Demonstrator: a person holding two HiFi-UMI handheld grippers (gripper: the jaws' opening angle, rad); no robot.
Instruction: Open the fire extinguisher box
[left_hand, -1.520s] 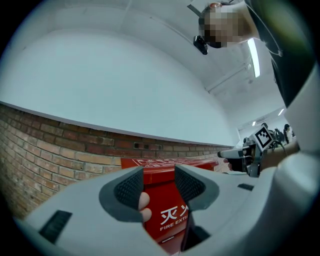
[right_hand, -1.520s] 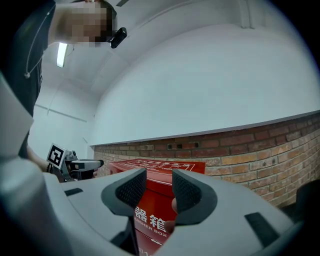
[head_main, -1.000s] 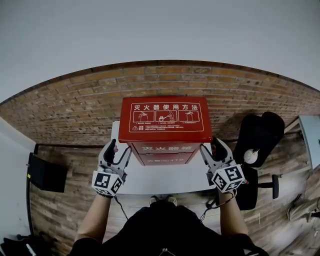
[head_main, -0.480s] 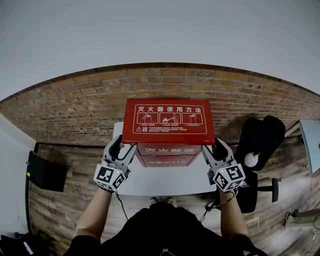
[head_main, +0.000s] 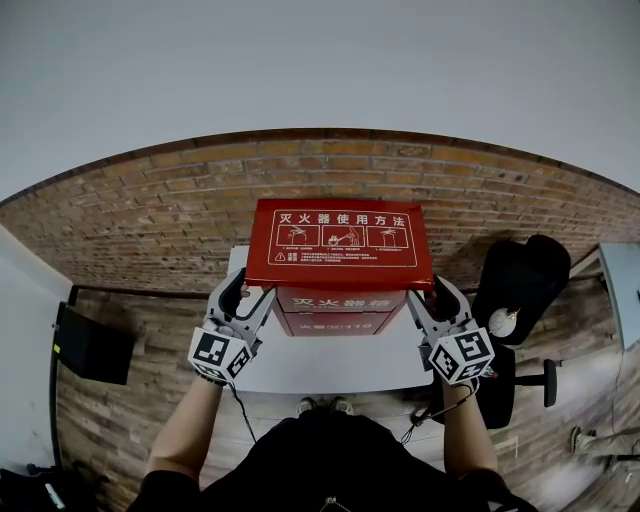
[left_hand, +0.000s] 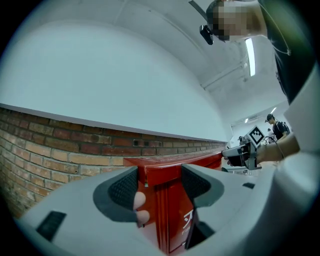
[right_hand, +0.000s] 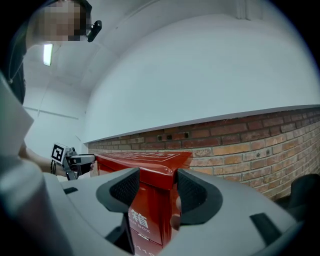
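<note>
Evidently, the left gripper (head_main: 246, 291) and right gripper (head_main: 431, 293) each pinch a front corner of the red metal box (head_main: 340, 312)'s white-printed lid (head_main: 340, 262), probably to raise it evenly.

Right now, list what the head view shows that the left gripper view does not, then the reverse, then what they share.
Head view only: the white instruction label on top of the lid, the white table under the fire extinguisher box, and a black chair to the right.
Left gripper view only: the left gripper with its pads closed on the lid's corner, and ceiling lights.
Both: the red lid, the brick wall, and the right gripper holding the lid's other end.
</note>
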